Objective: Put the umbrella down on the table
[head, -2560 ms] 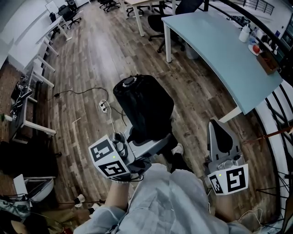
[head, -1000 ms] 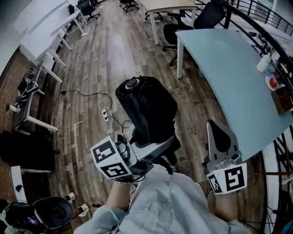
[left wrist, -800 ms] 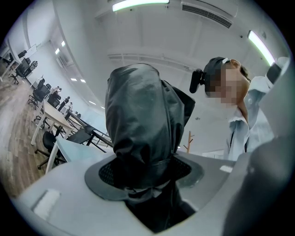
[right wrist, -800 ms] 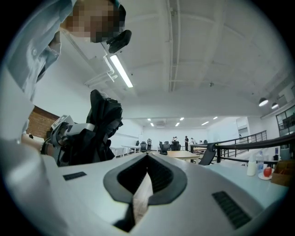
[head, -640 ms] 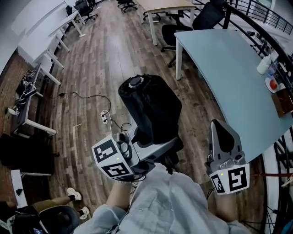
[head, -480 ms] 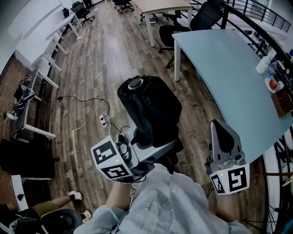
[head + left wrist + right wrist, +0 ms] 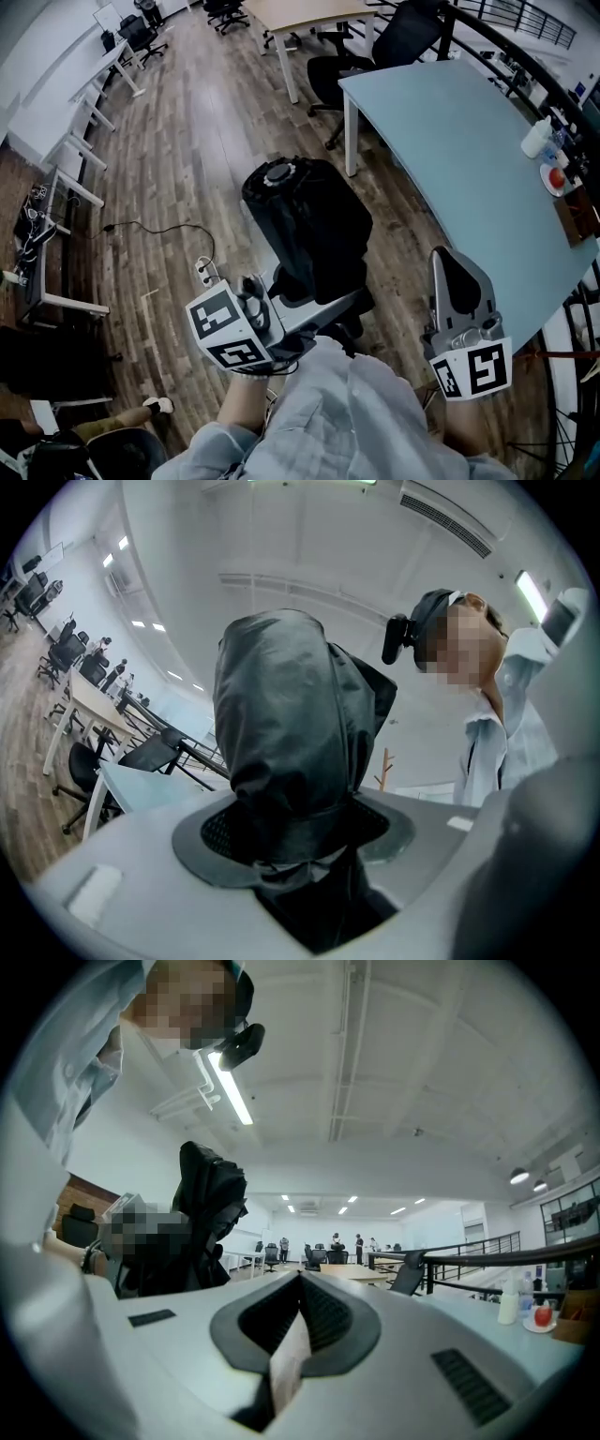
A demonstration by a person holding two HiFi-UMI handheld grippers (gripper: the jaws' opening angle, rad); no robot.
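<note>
A floor of dark wood planks [image 7: 206,122] is laid across the room, and a black cable [image 7: 150,228] and a white power strip [image 7: 203,271] are seen lying on it. A pale blue table [image 7: 450,131] on white legs is set at the right, with black office chairs [image 7: 398,30] drawn up at its far end and a black railing [image 7: 469,1257] behind it. White desks [image 7: 56,103] are lined along the left. The white ceiling [image 7: 403,1063] is lit by a strip light [image 7: 230,1091].
</note>
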